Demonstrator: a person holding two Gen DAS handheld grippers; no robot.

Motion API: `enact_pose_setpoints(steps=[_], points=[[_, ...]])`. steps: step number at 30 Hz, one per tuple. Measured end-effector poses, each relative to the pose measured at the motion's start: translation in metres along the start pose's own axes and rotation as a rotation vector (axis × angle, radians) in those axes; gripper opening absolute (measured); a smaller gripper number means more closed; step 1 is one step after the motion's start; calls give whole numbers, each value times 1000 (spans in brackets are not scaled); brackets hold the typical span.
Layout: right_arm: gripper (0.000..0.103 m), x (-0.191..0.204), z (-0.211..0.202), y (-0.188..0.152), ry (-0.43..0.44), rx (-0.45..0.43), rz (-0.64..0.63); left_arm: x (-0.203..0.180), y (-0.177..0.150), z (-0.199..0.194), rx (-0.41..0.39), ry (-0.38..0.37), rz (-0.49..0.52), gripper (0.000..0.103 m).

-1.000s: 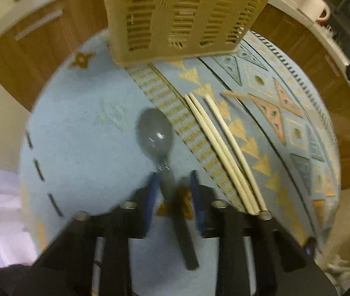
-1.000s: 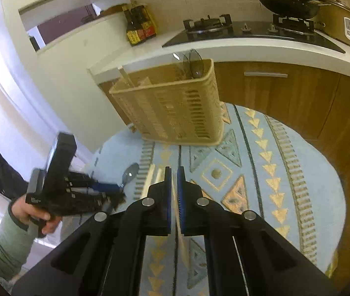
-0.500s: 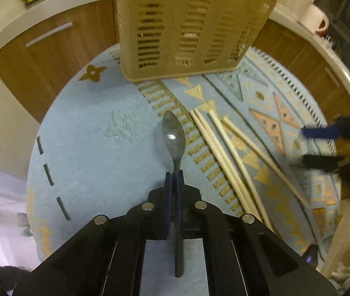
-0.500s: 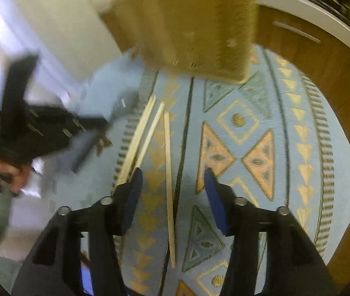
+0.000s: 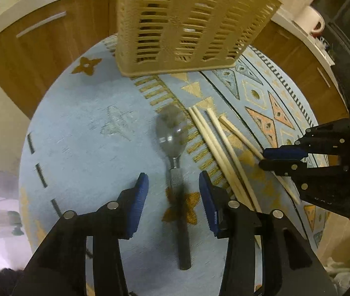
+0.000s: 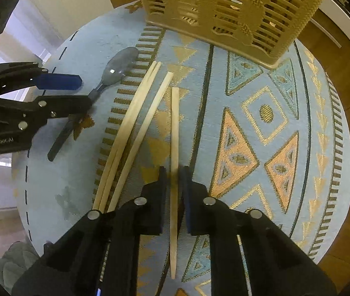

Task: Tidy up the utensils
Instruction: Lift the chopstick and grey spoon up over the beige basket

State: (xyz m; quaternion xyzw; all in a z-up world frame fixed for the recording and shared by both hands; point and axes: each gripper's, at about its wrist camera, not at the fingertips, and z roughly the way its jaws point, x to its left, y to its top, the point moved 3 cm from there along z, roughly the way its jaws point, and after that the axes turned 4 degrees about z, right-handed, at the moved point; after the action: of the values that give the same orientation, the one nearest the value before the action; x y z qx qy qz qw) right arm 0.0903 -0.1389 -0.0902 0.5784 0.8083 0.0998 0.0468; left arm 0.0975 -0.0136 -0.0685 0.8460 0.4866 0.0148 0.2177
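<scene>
My right gripper [image 6: 173,172] pinches one chopstick [image 6: 174,133]; left gripper [image 5: 173,190], just opened, straddles the spoon [image 5: 172,133]; basket [image 5: 187,22] awaits all.

Your left gripper [image 6: 59,92] carries the only readable text: white lettering "GenRobot.AI" on its black body, seen from the right wrist view. Nothing else reads.

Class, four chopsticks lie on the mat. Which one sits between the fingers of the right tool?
The lone chopstick farthest from the spoon. The right tool has closed on it; the other three lie bunched together beside it, untouched.
</scene>
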Motion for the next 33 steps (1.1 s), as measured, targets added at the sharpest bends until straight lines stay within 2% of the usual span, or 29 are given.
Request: enact_pose_setpoints(steps=[3,5,7,10,13,16,21,25,27,30,31,33], points=[[5,-1,-1,1,-2,5,4,-10,7,11,49,67,48,39],[4,-1,-1,0,-4,5,5,-20,10,16,81,162,112,31],[4,-4,-8,0,0,-7,14,-29,10,20,86,237,170,11],[4,-16,-18,-2,26,-38,50,-38,8,20,68,265,193,10],[4,-31,-39,-7,90,-118,95,-40,7,8,-23,237,170,9],[4,-41,-63,-12,134,-207,114,-41,10,-23,-146,189,141,10],[4,-55,-124,-11,198,-431,136,-45,21,-93,-406,154,104,10],[4,-61,-176,-2,200,-655,156,-44,39,-145,-615,142,60,10],[4,-67,-195,4,208,-734,186,-39,56,-160,-703,150,26,10],[4,-76,-219,19,149,-873,221,-28,76,-176,-820,154,-24,10],[4,-76,-225,21,130,-920,217,-25,84,-178,-860,189,-41,10],[4,-76,-234,27,14,-1036,200,-22,98,-176,-932,269,-50,10]])
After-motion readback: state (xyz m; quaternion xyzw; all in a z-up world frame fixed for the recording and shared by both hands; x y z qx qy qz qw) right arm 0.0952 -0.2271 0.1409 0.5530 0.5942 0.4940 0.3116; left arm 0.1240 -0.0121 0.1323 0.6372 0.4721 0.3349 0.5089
